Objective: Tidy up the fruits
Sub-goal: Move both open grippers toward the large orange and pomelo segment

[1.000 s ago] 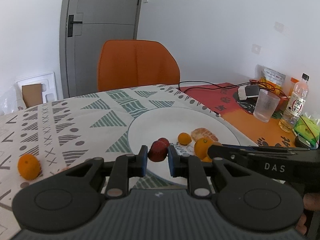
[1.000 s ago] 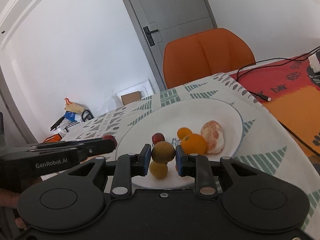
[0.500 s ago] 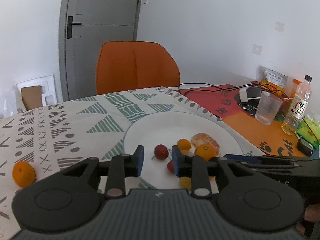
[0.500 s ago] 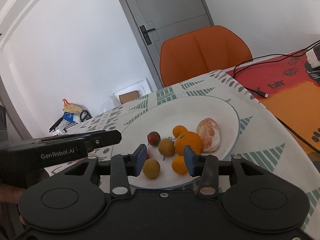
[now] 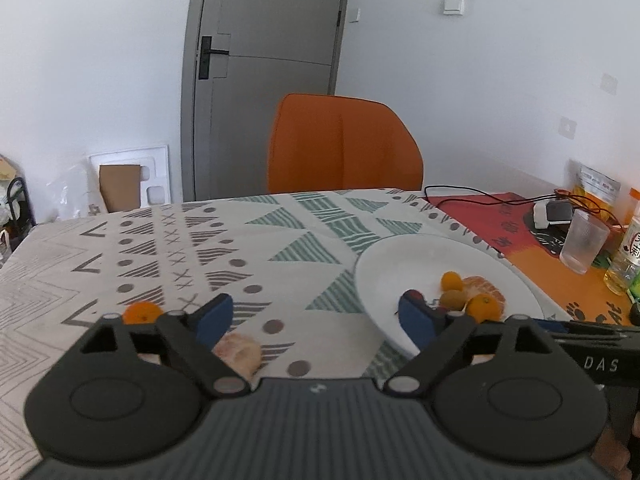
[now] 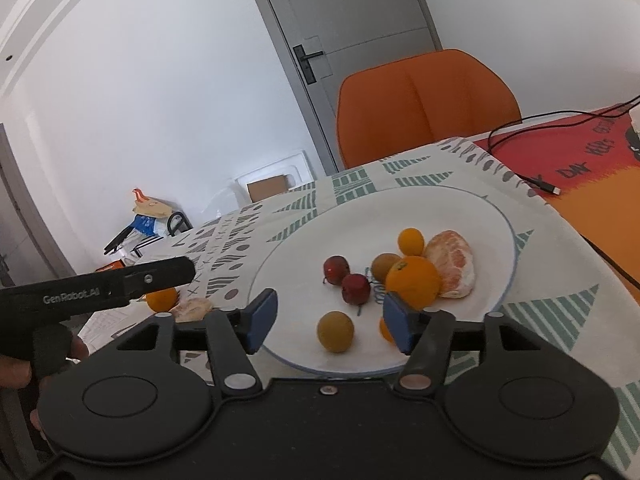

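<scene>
A white plate (image 6: pixel 480 216) on the patterned tablecloth holds two dark red fruits (image 6: pixel 355 288), a big orange (image 6: pixel 412 280), a peeled mandarin (image 6: pixel 452 264), a brownish fruit (image 6: pixel 384 266), a kumquat (image 6: pixel 411 241) and a yellow fruit (image 6: pixel 335 331). My right gripper (image 6: pixel 330 320) hovers at the plate's near rim, jaws opening, the yellow fruit lying untouched between them. My left gripper (image 5: pixel 314 316) is left of the plate (image 5: pixel 400 264), jaws opening wide over bare cloth. An orange (image 5: pixel 140 312) and a peeled piece (image 5: pixel 238 354) lie on the cloth by its left finger.
An orange chair (image 5: pixel 344 144) stands behind the table. To the right lie a red and orange mat (image 5: pixel 536 252), a black cable (image 6: pixel 532 176), a plastic cup (image 5: pixel 582 246) and a bottle (image 5: pixel 626 264). Boxes and bags sit on the floor at the left.
Both grippers let go of their fruits onto the plate and opened. The left gripper swung left off the plate toward the cloth. The right one stayed put.
</scene>
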A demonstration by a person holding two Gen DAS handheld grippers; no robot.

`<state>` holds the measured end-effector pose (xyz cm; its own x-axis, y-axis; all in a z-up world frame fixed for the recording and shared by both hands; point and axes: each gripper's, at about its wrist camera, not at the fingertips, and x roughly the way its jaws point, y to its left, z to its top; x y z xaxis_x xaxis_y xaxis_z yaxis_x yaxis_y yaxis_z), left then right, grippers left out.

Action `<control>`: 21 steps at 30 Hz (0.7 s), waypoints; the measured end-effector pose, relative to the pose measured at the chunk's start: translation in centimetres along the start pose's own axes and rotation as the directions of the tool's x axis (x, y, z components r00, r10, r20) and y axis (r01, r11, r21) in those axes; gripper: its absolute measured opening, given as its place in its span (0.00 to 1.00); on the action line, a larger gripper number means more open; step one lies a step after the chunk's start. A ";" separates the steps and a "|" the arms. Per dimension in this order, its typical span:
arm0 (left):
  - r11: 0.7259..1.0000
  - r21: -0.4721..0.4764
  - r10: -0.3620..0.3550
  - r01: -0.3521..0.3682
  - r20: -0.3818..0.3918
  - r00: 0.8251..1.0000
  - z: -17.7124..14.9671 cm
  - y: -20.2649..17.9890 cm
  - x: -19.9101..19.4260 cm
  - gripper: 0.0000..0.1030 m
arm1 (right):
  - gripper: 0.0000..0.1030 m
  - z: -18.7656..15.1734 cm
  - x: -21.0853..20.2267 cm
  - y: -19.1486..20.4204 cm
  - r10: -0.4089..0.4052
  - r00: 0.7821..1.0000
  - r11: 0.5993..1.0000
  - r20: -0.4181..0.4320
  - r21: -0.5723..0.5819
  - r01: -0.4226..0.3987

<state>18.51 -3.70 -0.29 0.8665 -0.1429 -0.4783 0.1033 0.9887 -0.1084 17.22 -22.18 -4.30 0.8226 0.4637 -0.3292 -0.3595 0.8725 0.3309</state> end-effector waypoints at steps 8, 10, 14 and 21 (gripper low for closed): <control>0.998 -0.024 0.056 -0.056 -0.001 0.998 -0.7 2.0 -0.9 0.92 | 0.84 0.2 0.4 1.7 0.011 1.000 0.999 0.004 -0.032 -0.011; 0.997 -0.033 0.072 -0.072 0.004 0.997 -0.9 2.6 -1.2 0.93 | 0.91 0.1 0.5 2.1 0.016 1.000 0.999 0.005 -0.041 -0.015; 0.993 -0.064 0.103 -0.102 0.019 0.995 -1.2 4.1 -1.9 0.96 | 0.95 0.1 0.9 3.2 0.012 1.000 0.997 0.007 -0.071 -0.011; 0.984 -0.107 0.145 -0.141 0.026 0.989 -1.7 6.8 -3.2 0.97 | 0.95 0.3 1.8 5.4 0.048 0.999 0.993 -0.008 -0.108 -0.049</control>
<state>15.60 3.40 -0.97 0.8846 0.0031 -0.4663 -0.0732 0.9885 -0.1322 16.83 -16.68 -2.87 0.8007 0.5066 -0.3198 -0.4449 0.8603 0.2490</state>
